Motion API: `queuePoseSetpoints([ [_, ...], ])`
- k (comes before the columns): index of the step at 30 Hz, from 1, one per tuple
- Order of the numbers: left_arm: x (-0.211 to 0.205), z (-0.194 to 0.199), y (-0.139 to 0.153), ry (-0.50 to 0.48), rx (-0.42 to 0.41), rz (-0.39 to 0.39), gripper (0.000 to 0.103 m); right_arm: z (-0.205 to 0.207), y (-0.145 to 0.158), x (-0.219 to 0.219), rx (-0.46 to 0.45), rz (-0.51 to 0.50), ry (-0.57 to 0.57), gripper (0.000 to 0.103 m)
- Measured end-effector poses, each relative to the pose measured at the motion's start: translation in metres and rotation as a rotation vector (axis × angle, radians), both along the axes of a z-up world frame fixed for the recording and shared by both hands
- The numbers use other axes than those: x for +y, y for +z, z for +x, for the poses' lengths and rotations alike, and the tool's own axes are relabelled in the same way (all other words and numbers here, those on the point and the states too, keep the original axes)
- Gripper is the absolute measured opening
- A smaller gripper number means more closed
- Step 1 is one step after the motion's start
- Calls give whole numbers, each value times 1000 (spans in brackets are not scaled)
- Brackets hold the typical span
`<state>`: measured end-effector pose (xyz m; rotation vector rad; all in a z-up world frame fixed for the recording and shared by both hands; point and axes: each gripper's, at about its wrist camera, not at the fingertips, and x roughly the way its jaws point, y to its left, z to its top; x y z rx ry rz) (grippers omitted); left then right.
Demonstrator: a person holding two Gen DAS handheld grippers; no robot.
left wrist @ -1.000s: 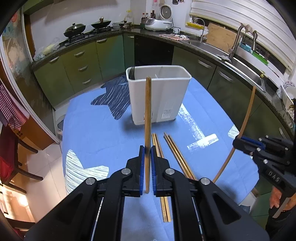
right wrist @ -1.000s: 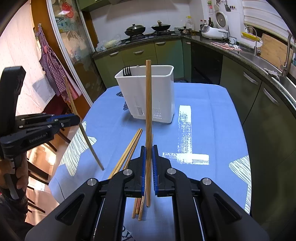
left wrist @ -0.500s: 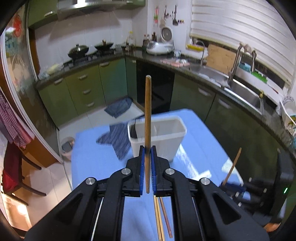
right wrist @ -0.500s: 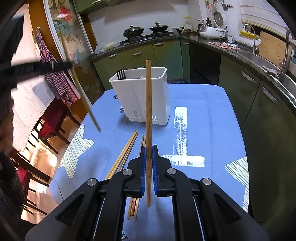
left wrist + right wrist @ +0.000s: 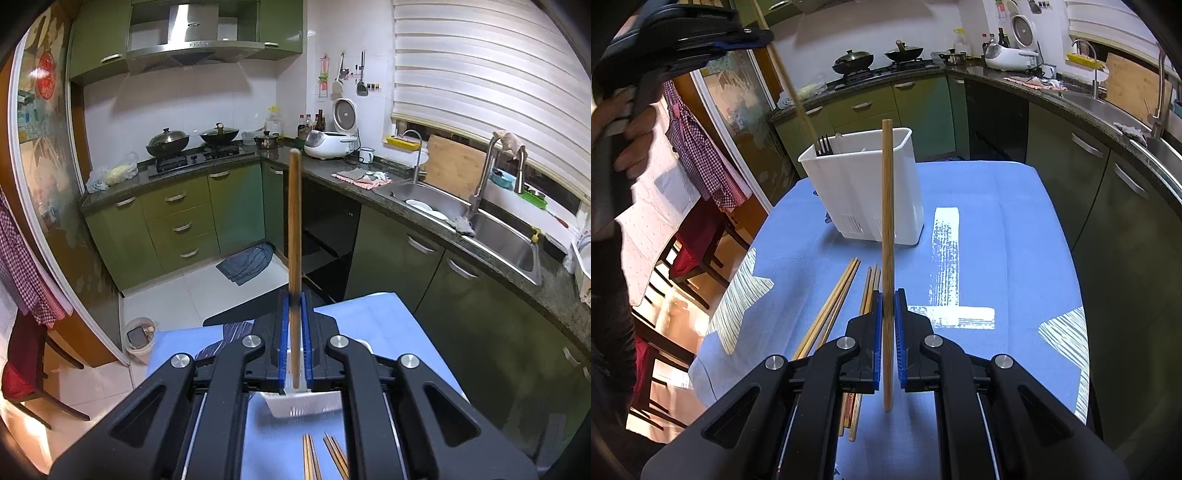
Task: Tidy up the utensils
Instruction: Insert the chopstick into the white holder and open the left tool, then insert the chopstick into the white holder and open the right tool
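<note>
The right hand-held gripper is clamped on an upright chopstick above the blue-covered bench. Loose chopsticks lie just beyond it, then a white holder with a fork. The left hand-held gripper, raised high, grips another chopstick.

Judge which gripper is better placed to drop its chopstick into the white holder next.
Left, probably. The left gripper sits raised above the white holder, its chopstick clamped, with the holder just below its fingers. The right gripper clamps its own chopstick lower, short of the holder.
</note>
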<state>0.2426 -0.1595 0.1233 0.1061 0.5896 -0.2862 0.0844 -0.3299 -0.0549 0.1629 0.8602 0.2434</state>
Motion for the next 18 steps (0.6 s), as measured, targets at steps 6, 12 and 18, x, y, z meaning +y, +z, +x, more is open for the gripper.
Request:
queuePoseSetpoints([
  [6, -5, 17, -37, 3, 104, 52, 7, 3, 5, -2, -7, 7, -5, 7],
  [12, 6, 15, -66, -23, 179, 62, 11, 10, 34, 1, -66, -2, -6, 7],
  [18, 26, -7, -59, -30, 153, 31, 19, 32, 94, 3, -177, 8, -25, 7],
])
